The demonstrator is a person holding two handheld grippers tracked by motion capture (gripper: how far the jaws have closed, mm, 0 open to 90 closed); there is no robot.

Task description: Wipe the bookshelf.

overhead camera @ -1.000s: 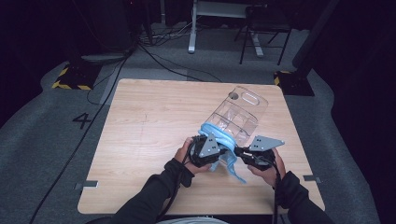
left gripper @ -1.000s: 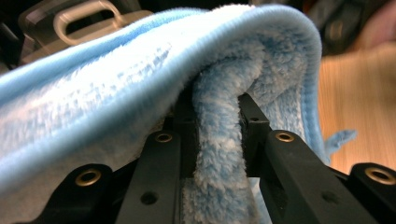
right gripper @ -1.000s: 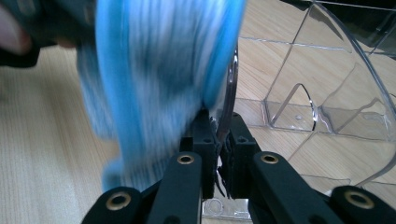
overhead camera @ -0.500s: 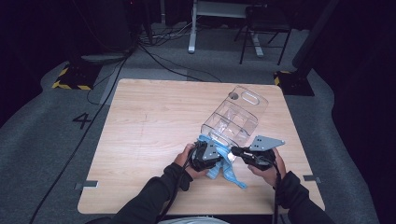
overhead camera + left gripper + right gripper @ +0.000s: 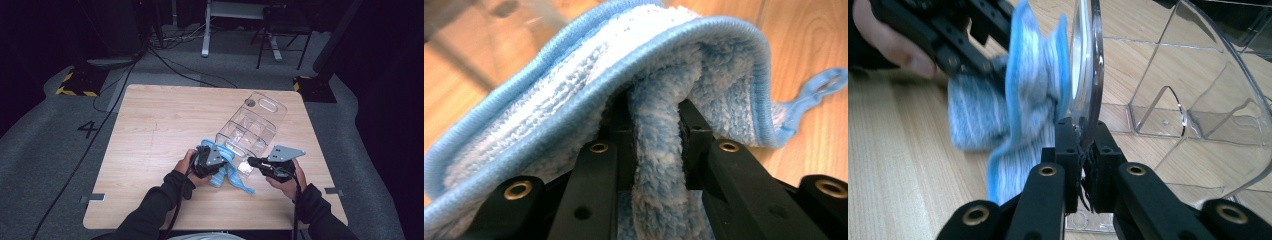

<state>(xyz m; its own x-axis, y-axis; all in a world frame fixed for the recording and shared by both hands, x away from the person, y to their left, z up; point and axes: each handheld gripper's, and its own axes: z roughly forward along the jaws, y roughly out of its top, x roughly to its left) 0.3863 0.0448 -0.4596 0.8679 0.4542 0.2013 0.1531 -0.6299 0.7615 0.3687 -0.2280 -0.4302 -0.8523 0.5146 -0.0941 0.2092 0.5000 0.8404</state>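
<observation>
A clear plastic organiser bin [image 5: 252,127] with inner dividers lies tipped on its side on the wooden table [image 5: 150,130]. My right gripper [image 5: 251,161] [image 5: 1081,131] is shut on the bin's near wall [image 5: 1087,65], pinching the clear plastic edge. A fluffy blue cloth [image 5: 227,172] [image 5: 644,80] with a darker blue hem is bunched against the bin's near side. My left gripper [image 5: 215,159] [image 5: 655,125] is shut on a fold of that cloth, which drapes over both jaws. In the right gripper view the cloth [image 5: 1028,95] presses against the clear wall, with the left gripper [image 5: 993,72] behind it.
The table's near edge [image 5: 210,227] lies just behind both forearms. A black cable [image 5: 170,67] runs across the grey floor beyond the far edge, near a white desk leg [image 5: 206,30] and a chair frame [image 5: 280,35]. A "4" marks the floor [image 5: 88,129] at left.
The left gripper has shifted the cloth slightly right and down along the bin's near wall. The right gripper and bin have stayed put.
</observation>
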